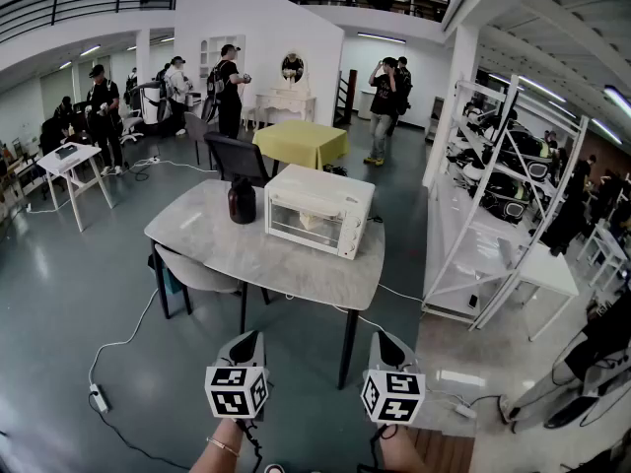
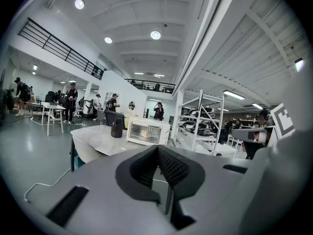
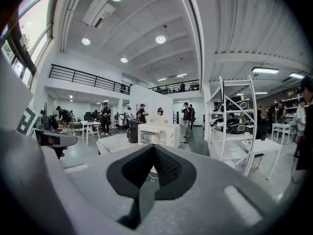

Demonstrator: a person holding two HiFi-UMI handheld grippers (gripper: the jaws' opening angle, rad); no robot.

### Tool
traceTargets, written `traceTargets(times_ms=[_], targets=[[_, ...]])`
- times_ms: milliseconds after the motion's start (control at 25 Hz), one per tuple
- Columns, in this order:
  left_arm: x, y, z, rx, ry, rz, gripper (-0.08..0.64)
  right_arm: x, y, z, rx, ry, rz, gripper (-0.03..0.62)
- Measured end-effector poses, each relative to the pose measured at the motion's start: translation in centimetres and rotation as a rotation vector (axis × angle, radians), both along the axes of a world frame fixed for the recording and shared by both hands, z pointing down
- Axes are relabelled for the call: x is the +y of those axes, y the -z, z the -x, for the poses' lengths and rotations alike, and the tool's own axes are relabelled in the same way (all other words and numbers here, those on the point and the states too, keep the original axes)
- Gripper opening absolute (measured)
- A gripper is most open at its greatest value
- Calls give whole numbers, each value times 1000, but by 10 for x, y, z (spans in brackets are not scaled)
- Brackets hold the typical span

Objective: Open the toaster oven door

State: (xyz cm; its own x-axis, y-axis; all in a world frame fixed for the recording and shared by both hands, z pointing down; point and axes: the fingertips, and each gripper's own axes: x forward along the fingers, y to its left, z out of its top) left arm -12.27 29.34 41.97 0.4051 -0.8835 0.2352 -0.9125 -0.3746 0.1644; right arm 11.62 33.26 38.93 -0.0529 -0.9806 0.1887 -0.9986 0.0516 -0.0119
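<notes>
Toaster oven (image 1: 317, 210), a boxy white appliance with a glass-fronted door (image 1: 303, 222), is sitting shut on the pale, marble-patterned worktop (image 1: 286, 264), just beside a dark rounded jar (image 1: 242, 202) and well apart from both tools. The left gripper (image 1: 245, 343) and right gripper (image 1: 387, 343) are hovering low, each with its black ribbed jaws pressed together on nothing, so the approach is seemingly only starting. The next move is probably calling for one gripper reaching the door's upper edge, jaws parting there.
</notes>
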Motion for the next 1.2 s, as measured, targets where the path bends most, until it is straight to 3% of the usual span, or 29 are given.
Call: traceTargets(times_ms=[400, 720, 1200], targets=[[-17, -2, 27, -2, -16, -1, 5, -10, 3, 9, -2, -83, -26, 5], [-31, -11, 37, 6, -42, 12, 5, -3, -14, 13, -15, -129, 9, 5], [-57, -33, 12, -2, -35, 67, 5, -31, -37, -22, -50, -158, 54, 5]])
